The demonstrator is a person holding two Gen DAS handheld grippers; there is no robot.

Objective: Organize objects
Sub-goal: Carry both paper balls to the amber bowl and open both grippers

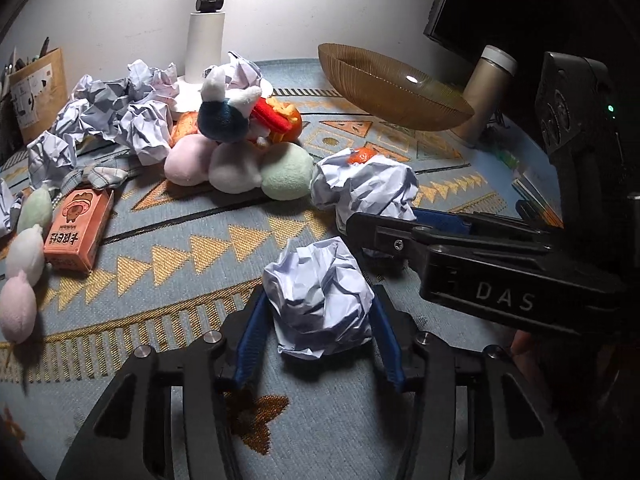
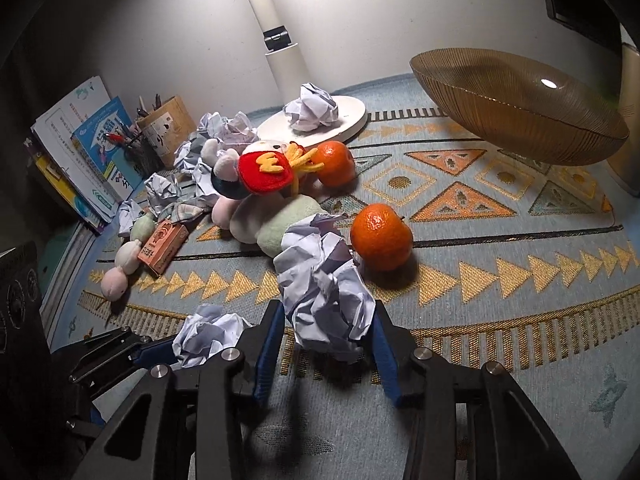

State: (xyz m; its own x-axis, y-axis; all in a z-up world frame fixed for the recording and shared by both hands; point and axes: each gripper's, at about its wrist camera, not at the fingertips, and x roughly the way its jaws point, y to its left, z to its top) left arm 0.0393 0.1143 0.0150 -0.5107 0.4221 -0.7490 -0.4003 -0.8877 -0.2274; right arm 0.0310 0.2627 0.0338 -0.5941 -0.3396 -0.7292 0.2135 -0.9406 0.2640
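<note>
Here, readings by view:

Left wrist view, left gripper [image 1: 320,334]: blue pads pinch a crumpled paper ball [image 1: 320,304] from both sides; the ball rests on the patterned cloth [image 1: 168,240].
Left wrist view, right gripper [image 1: 394,216]: enters from the right, clamped on a second paper wad [image 1: 364,188]; its far finger is largely hidden by the wad.
Left wrist view, writing: "DAS" is legible on the right gripper body. The orange carton [image 1: 78,234] bears a cartoon figure and characters too distorted to read.
Left wrist view only: a tan cylinder with white cap [image 1: 486,92] beside the amber bowl [image 1: 392,88].
Left wrist view, hidden: an orange fruit [image 1: 362,156] shows only as a sliver above the second wad.

Right wrist view, right gripper [image 2: 330,332]: jaws pressed onto the same wad [image 2: 324,280], which stands tall between the pads.
Right wrist view, left gripper [image 2: 168,350]: lower left, partly cut off; its paper ball [image 2: 210,334] is visible at the fingertips.
Right wrist view only: the whole orange [image 2: 382,238] just beside the wad, a second orange [image 2: 334,162], and leaning books [image 2: 80,152] with a pen holder [image 2: 164,128].
Right wrist view, writing: book covers carry print, unreadable here.
</note>
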